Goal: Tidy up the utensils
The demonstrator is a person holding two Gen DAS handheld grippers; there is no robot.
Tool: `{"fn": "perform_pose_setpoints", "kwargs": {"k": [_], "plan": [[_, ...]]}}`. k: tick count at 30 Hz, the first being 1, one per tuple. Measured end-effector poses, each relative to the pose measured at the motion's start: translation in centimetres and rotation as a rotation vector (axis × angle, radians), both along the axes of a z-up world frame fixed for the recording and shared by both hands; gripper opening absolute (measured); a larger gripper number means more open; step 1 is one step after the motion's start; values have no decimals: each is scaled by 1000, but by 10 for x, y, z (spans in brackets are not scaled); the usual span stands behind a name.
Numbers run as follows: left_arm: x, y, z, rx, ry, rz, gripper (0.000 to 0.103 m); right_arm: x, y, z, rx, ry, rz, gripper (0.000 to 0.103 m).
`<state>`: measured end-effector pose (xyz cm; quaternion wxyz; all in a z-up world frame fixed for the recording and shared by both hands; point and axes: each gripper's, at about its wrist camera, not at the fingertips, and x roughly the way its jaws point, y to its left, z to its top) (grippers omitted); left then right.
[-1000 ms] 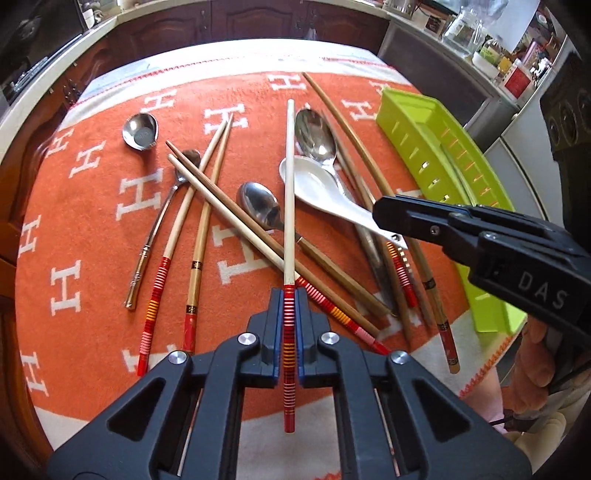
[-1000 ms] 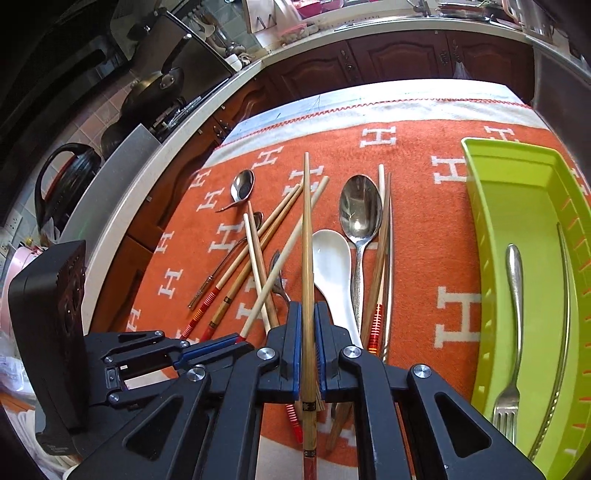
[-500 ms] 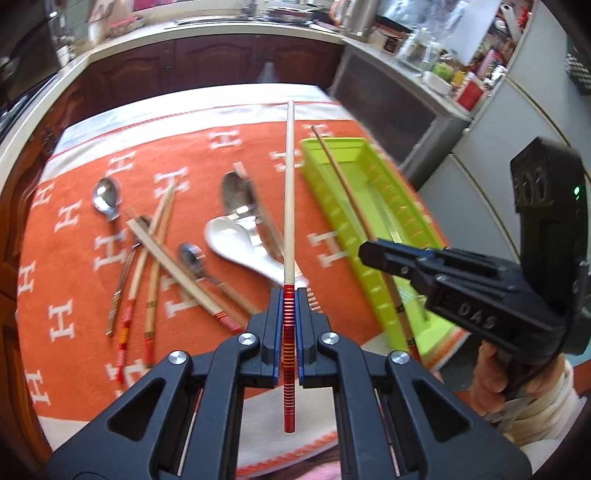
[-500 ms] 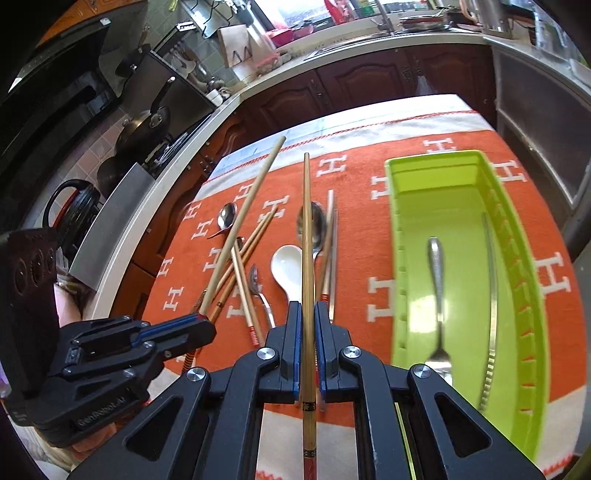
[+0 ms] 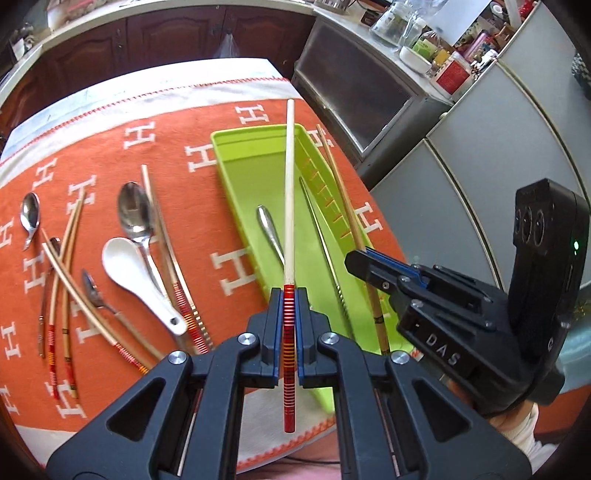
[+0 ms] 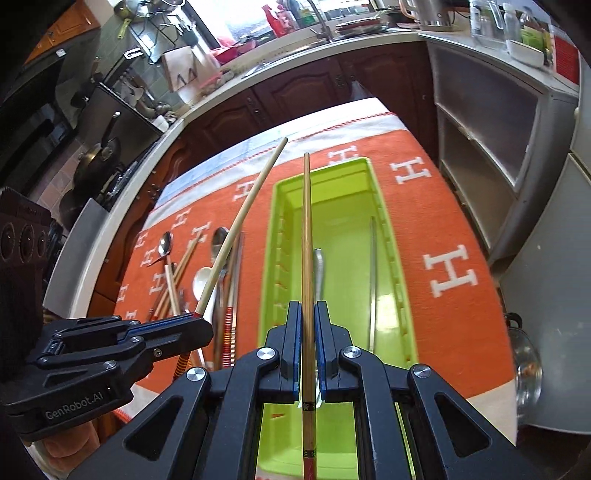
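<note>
— Left hand-held gripper [image 5: 289, 295]: what is it carrying?
— Its jaws are clamped on a pale chopstick [image 5: 289, 192] at the red-and-orange banded end. The plain tip reaches toward the top of the left wrist frame, above the lime-green tray [image 5: 240, 192].
— And the right hand-held gripper [image 6: 307, 314]?
— Pinched tight on a darker bamboo chopstick [image 6: 306, 229] with a small dark patterned band near its butt. The shaft runs straight up the centre of the right wrist frame, over the tray's left half.
— Where is the tray, and what lies in it?
— It sits on the right part of an orange cloth [image 5: 155, 173] with white H letters. Inside lie a metal fork [image 5: 271, 236], handle toward the far end, and a long thin metal piece [image 5: 321, 243] beside the slotted right wall.
— What is on the cloth outside the tray?
— At the left of the left wrist frame: a white ceramic soup spoon [image 5: 136, 277], a large steel spoon [image 5: 135, 214] above it, a small steel spoon [image 5: 29, 218] at the far left edge, and several banded chopsticks [image 5: 66, 266] crossing one another.
— And the room?
— The cloth covers a worktop in a kitchen. Dark wooden cabinets [image 5: 177, 33] stand along the top of the frame, grey cupboard units [image 5: 480, 140] to the right, and pans [image 6: 99, 158] sit at the upper left of the right wrist frame.
</note>
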<state>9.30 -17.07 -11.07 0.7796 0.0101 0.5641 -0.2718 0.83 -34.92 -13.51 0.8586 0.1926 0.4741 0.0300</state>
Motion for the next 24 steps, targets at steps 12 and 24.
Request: {"fn": "perform_pose_setpoints", "kwargs": {"k": [12, 24], "plan": [[11, -31, -24, 60, 40, 6, 4, 19, -26, -27, -41, 58, -50, 13], [5, -15, -23, 74, 27, 10, 21, 18, -11, -28, -49, 50, -64, 22]]}}
